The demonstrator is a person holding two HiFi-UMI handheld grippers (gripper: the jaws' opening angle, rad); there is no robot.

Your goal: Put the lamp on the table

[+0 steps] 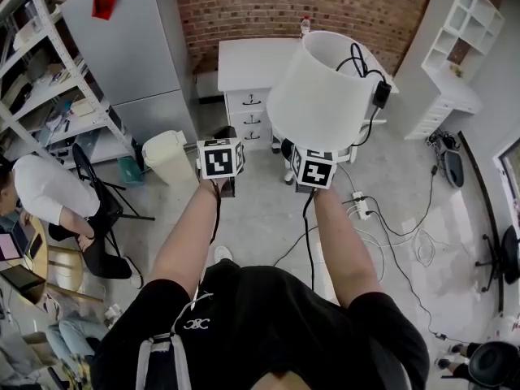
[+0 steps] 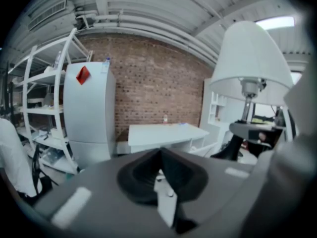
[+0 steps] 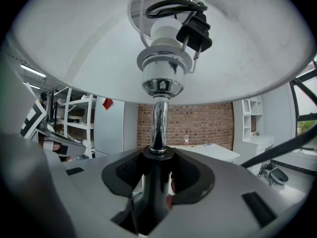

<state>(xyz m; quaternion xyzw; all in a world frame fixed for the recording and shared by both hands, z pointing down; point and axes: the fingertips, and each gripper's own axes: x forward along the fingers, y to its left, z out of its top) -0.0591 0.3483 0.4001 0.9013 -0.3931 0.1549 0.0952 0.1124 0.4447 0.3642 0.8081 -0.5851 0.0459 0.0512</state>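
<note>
The lamp has a white shade (image 1: 321,96) and a chrome stem (image 3: 158,118) on a black base. Its black cord and plug (image 3: 195,31) are tucked inside the shade. My right gripper (image 1: 315,162) is shut on the black lower stem (image 3: 151,197) and holds the lamp upright in the air. The shade hides the jaws in the head view. In the left gripper view the lamp (image 2: 252,58) shows at the right. My left gripper (image 1: 223,149) is beside it, shut and empty (image 2: 161,167). The white table (image 1: 244,63) with drawers stands ahead against the brick wall, also in both gripper views (image 2: 163,133) (image 3: 208,150).
A small bottle (image 1: 305,24) stands at the table's back edge. A grey fridge (image 1: 130,47) and white bin (image 1: 166,157) are to the left, with metal shelves and a seated person (image 1: 41,189) beyond. A power strip and cables (image 1: 361,205) lie on the floor; a white bookcase (image 1: 455,47) stands at the right.
</note>
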